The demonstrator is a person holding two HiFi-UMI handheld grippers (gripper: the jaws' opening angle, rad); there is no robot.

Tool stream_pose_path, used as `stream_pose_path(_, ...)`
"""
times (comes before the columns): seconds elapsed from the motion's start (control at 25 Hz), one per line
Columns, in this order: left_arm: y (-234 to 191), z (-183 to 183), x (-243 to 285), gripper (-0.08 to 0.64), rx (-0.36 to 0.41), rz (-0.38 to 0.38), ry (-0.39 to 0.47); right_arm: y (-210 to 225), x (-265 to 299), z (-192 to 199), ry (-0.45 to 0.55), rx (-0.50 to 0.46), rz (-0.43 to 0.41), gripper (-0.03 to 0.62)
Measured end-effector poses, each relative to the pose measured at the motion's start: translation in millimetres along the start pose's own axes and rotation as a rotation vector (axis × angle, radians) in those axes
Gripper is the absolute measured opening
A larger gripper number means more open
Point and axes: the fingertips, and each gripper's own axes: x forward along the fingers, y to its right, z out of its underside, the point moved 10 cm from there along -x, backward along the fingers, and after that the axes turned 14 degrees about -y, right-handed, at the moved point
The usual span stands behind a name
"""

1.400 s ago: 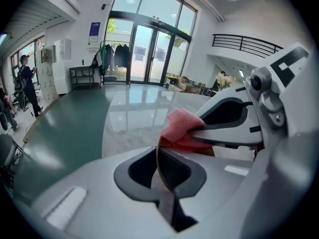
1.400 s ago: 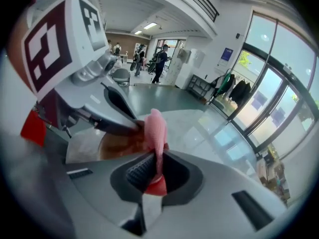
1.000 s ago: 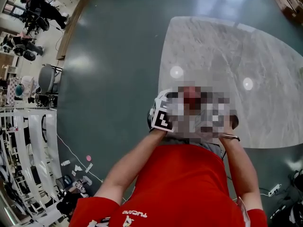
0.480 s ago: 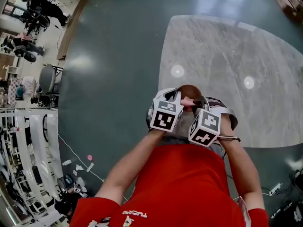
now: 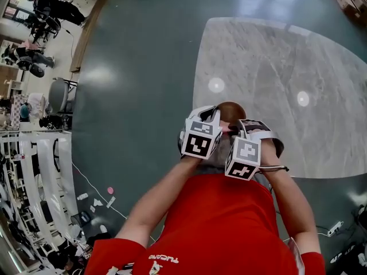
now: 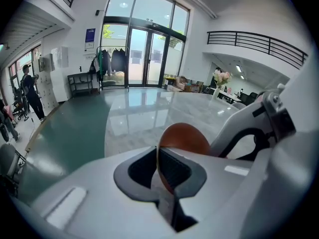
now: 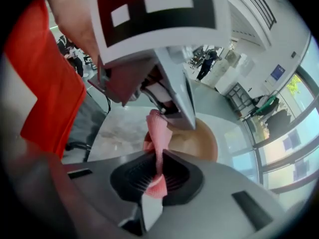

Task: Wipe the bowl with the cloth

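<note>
Bowl: we see a brown bowl (image 6: 184,138) at the centre of the head view, over the near edge of the table. In the left gripper view it shows its rounded outside, tipped up on edge.
Bowl's support: we cannot tell whether it rests on the table or hangs clear of it, since the grippers cover its underside.
Cloth: a pink cloth (image 7: 159,143) stands up from the right gripper's jaws. Its free end reaches the bowl's rim and appears to lie against the paler inside.
Left gripper: the left gripper (image 6: 158,166) is pinching the bowl's wall, which runs down between the two dark pads with one pad on each face.
Right gripper: the right gripper (image 7: 158,176) is pressed together on the cloth's lower end, just beside the left one, right of centre in the head view.
Marker cube: the left gripper's marker cube (image 7: 154,14) fills the top of the right gripper view, close above the cloth.
Table: a pale marbled table (image 5: 287,67) with a curved edge takes up the upper right of the head view.
Floor: a glossy green floor (image 5: 143,50) spreads across the upper left.
Person: a red shirt (image 5: 218,228) fills the lower middle, with both bare forearms reaching up to the grippers.
</note>
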Motion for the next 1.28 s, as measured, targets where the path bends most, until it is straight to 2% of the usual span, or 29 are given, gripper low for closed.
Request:
stream_pose_path(0.16, 1.4, 0.6, 2.2, 0.017, -0.024, 0.024, -0.002, -1.6, 2.1, -4.4, 0.015, -0.038, 0.055, 0.018)
stream_pose_path(0.36, 1.8, -3.4, 1.8, 0.017, -0.026, 0.042, -0.003, 4.7, 6.1, -13.3, 0.021, -0.069, 0.069, 0.019)
stream_pose_path(0.52, 1.8, -3.9, 1.3, 0.015, -0.032, 0.056, 0.005, 17.6, 5.2, -0.4, 0.015, 0.018, 0.118, 0.018)
stream_pose_path(0.72, -5.2, -3.6, 0.5, 0.015, -0.033, 0.065, 0.003, 18.2, 9.3, -15.1, 0.007, -0.023, 0.122, 0.02)
stream_pose_path(0.96, -7.3, -3.5, -7.7, 0.015, -0.027, 0.078, 0.0, 25.3, 0.3, -14.7, -0.001, 0.036, 0.153, 0.02)
stream_pose_path(1.12, -4.1, -1.4, -7.0, 0.015, -0.018, 0.088, -0.005, 40.4, -1.3, -11.8, -0.022, 0.135, 0.213, 0.02)
stream_pose_path(1.28, -10.5, 3.8, -4.0, 0.015, -0.027, 0.091, -0.013, 37.6, 2.7, -13.8, -0.019, 0.149, 0.19, 0.019)
